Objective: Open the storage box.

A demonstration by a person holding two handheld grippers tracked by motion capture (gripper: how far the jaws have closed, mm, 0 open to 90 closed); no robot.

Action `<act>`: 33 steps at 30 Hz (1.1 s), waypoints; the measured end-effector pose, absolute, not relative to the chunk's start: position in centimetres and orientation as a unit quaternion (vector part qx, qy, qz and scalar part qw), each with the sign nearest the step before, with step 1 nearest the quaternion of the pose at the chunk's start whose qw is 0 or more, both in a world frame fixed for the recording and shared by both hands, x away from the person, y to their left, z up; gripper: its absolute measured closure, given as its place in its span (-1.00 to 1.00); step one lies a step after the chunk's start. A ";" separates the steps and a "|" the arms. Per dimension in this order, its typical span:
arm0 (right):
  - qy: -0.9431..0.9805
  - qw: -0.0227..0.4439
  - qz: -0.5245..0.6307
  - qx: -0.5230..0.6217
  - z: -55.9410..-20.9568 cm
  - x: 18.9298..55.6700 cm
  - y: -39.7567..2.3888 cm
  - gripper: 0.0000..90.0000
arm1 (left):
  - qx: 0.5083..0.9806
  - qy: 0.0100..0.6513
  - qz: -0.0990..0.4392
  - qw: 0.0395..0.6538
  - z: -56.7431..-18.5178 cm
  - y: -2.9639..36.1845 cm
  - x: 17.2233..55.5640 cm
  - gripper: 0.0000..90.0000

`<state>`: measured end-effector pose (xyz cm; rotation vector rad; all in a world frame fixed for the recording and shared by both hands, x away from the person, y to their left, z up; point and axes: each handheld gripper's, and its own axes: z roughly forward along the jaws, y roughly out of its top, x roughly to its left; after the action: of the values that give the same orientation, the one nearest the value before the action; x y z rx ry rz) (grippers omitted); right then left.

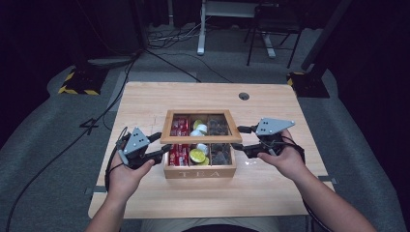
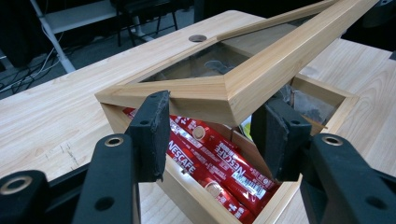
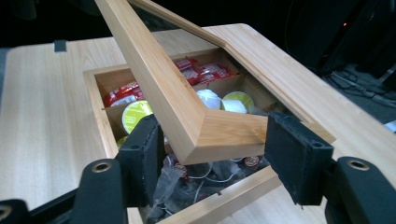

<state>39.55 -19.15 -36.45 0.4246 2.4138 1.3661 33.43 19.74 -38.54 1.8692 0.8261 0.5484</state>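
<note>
We have the left gripper [image 2: 212, 135] and right gripper [image 3: 212, 154] half open, each straddling a front corner of the tea box lid [image 1: 200, 140]; whether the pads press we cannot tell. Lid stands part-raised over the tea box [image 1: 199, 172] mid-table [image 1: 145, 96]. We judge it stiff, light wood, its glass pane fragile: hold the frame corners.
</note>
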 end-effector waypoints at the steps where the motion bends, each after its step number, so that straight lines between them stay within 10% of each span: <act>1: 0.849 0.173 0.478 0.144 -36.3 39.5 -19.1 -0.11 | 0.767 0.341 0.223 0.495 -38.5 19.8 33.4 0.08; 33: 0.825 0.189 0.507 0.164 -28.4 47.6 -17.9 0.29 | 0.727 0.403 0.260 0.491 -38.8 23.9 31.4 -0.12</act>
<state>47.59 -17.91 -28.38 0.4615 2.3187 1.4251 31.37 23.89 -38.84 1.7660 0.9784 0.6315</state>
